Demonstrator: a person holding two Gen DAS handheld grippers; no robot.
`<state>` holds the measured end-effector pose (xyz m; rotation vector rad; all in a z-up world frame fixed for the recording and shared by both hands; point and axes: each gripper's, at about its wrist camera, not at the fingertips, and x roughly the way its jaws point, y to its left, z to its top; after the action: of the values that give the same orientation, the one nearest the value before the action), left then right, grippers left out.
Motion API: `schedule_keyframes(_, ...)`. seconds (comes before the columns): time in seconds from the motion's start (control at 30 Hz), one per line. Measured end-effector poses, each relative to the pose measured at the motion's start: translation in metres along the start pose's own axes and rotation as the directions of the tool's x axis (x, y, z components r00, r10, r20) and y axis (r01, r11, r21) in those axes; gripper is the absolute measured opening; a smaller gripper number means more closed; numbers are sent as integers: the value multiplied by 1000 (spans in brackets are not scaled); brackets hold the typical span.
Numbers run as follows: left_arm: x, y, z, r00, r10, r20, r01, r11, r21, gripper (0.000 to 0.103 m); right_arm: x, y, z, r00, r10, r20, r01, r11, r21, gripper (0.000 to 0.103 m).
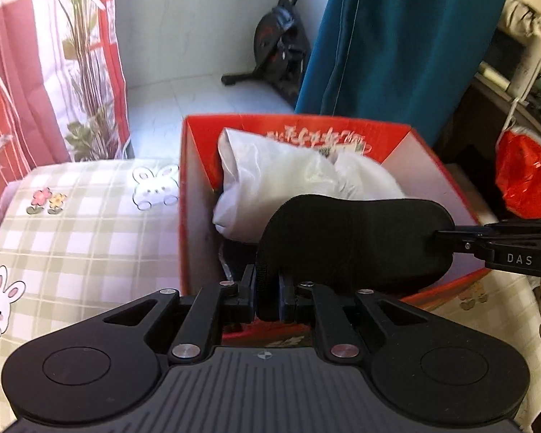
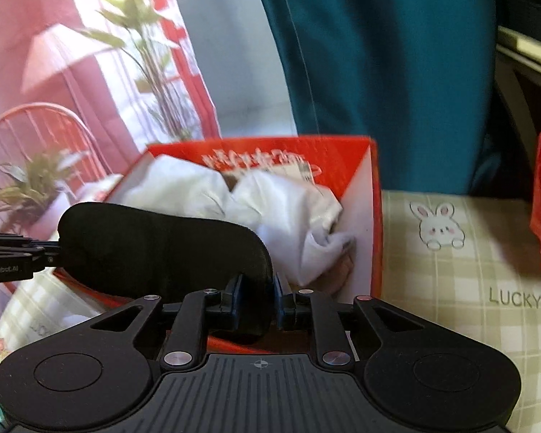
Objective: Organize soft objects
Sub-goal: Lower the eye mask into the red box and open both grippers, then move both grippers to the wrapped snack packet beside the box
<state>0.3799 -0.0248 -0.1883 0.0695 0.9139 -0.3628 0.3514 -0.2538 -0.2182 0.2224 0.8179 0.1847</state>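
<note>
A black soft pad (image 1: 357, 238), oblong like a cushion, hangs between both grippers over an open red box (image 1: 198, 133). My left gripper (image 1: 268, 299) is shut on its near left end. My right gripper (image 1: 447, 240) comes in from the right and is shut on the other end. In the right wrist view my right gripper (image 2: 258, 301) pinches the pad (image 2: 162, 249), and my left gripper (image 2: 56, 252) holds its far end. A crumpled white cloth (image 1: 299, 187) fills the box (image 2: 375, 216); it also shows in the right wrist view (image 2: 277, 209).
The box stands on a table with a green checked bunny cloth (image 1: 72, 227) (image 2: 469, 281). A red plastic bag (image 1: 526, 176) lies at the right. A teal curtain (image 1: 396, 36), a flowered curtain (image 1: 47, 61) and an exercise bike (image 1: 281, 47) stand behind.
</note>
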Motion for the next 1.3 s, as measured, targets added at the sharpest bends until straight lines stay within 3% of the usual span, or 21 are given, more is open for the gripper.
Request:
schedule_keyframes(0.2,28,-1,6,997,58,-41,-58,998,1,13,30,5,6,996,-67,-59,65,997,-29,16)
schedule_keyframes(0.4,35,1,6,997,66,-47,-66,998,3,16,48,-1,6,991,-113,-75,112,993,-22,17)
schedule_keyframes(0.5,27,2,6,997,64,-31,-64,998,3,28,46,2,4,991,-120,-57,118,992,-38,20)
schedule_keyframes(0.57,18,4,6,999,40,-14,-41,999,-17,46,39,5,4,991,-131,-25,130,990,-56,25)
schedule_keyframes(0.67,1,1,6,999,43,32,-43,999,-8,57,26,9,4,989,-145,23,146,986,-83,31)
schedule_keyframes(0.83,-33,-6,-4,994,41,104,-43,999,17,58,-4,16,1,987,-125,105,137,984,-115,43)
schedule_keyframes(0.97,-57,-15,-25,991,16,133,-21,999,31,58,-32,29,-10,984,-82,161,109,979,-171,44)
schedule_keyframes(1.3,-76,-36,-102,994,-39,103,35,999,39,57,-73,54,-66,982,22,188,24,971,-238,45)
